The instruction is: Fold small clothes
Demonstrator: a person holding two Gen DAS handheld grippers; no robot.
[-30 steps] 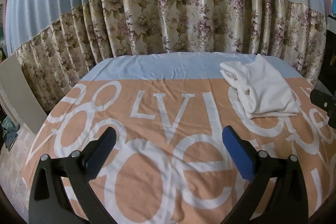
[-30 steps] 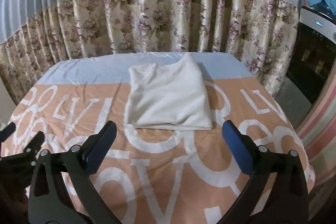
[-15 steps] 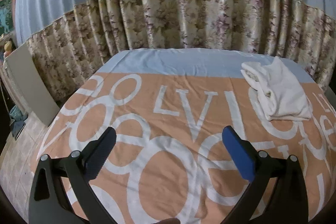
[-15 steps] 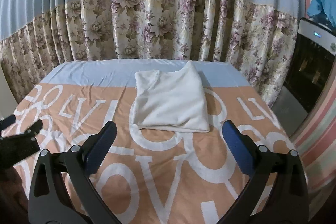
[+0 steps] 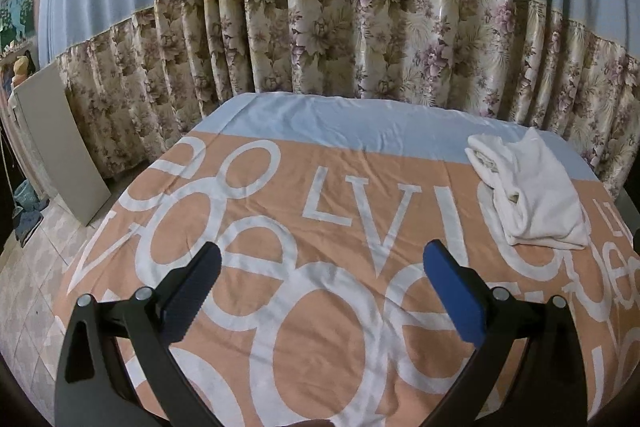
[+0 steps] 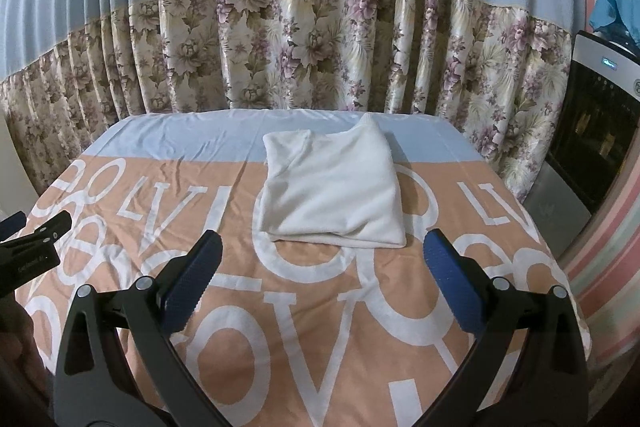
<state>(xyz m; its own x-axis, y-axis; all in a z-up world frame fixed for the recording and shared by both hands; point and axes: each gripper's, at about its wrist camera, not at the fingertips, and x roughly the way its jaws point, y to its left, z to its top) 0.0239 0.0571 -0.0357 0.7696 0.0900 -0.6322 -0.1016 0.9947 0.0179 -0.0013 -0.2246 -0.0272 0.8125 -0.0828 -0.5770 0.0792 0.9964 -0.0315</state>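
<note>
Two handheld grippers are hovering above a bench draped in an orange cloth with large white lettering and a pale blue far band (image 6: 224, 311). The left gripper (image 5: 320, 269) is pointing over the bare middle of the cloth, its blue-padded jaws spread wide and holding nothing. The right gripper (image 6: 322, 259) is facing the folded white fleece garment (image 6: 334, 197), its jaws likewise wide apart and empty, with the garment's near edge lying just beyond the fingertips. In the right wrist view the left gripper (image 6: 30, 247) is showing at the left edge. The garment (image 5: 528, 197) is resting on the far right part of the bench, straddling the orange and blue bands, near a pleated blue curtain with a floral lower panel (image 6: 320, 39). Compared with a second ago, the left gripper is sitting further left, with the garment now nearer the right edge of its view, while the right gripper is sitting slightly further back from the garment.
</note>
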